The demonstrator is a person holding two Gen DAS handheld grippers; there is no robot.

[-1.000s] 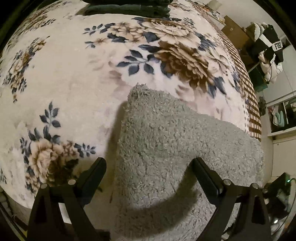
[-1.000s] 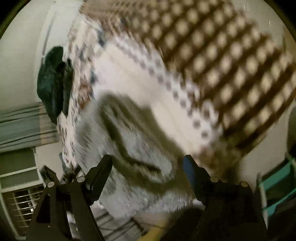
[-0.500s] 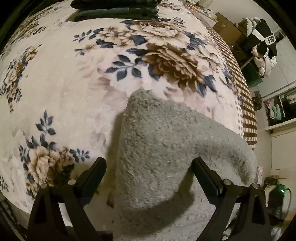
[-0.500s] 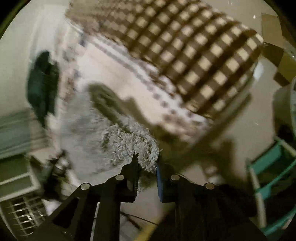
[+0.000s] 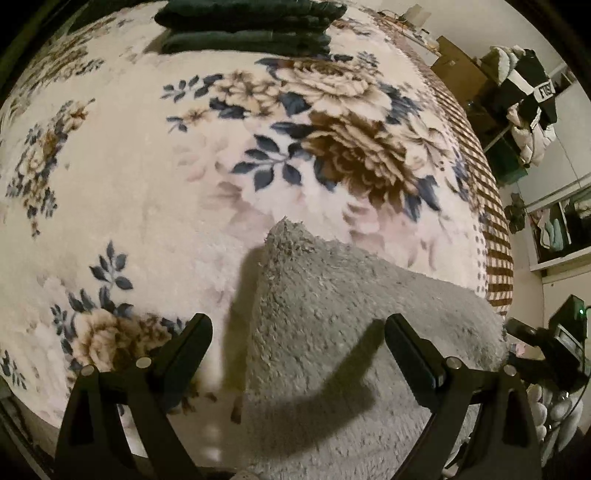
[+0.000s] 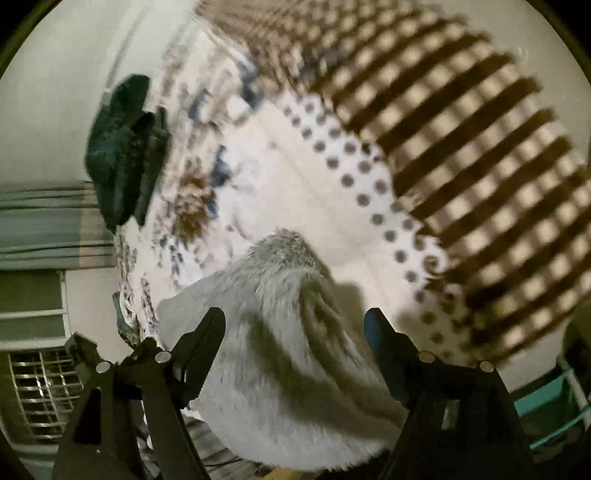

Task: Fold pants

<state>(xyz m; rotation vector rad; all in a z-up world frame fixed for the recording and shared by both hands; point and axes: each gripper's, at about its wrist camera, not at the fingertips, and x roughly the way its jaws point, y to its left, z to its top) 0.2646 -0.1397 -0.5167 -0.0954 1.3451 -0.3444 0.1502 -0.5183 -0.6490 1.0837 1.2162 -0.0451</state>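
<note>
**Both jaws wide over the grey pants**

While my left gripper (image 5: 297, 332) hangs above the bed, its jaws stand spread wide with nothing between them but air, and the pants (image 5: 351, 332) lie just below and ahead. They are a fuzzy grey heap on the blanket (image 5: 147, 184), close to its near edge, with one blunt corner poking away from me toward the big brown flower. A dark shadow of one of my fingers (image 5: 410, 354) falls across the pile.

My right gripper (image 6: 293, 332) is spread just as wide, gripping nothing. From that side the pants (image 6: 280, 350) sit between and beyond my fingertips, with a ridge of cloth running through the middle (the view is smeared, so I cannot tell how many layers are there). Whether my fingers touch the fabric I cannot tell either. The grey pile lies on the pale part of the blanket (image 6: 295, 184), near the dotted border, and past that border comes the brown check band.

At the far end of the bed rests a stack (image 5: 247, 27) of dark green folded clothes, well apart from the pants. The right view shows that stack (image 6: 122, 147) too.
</note>
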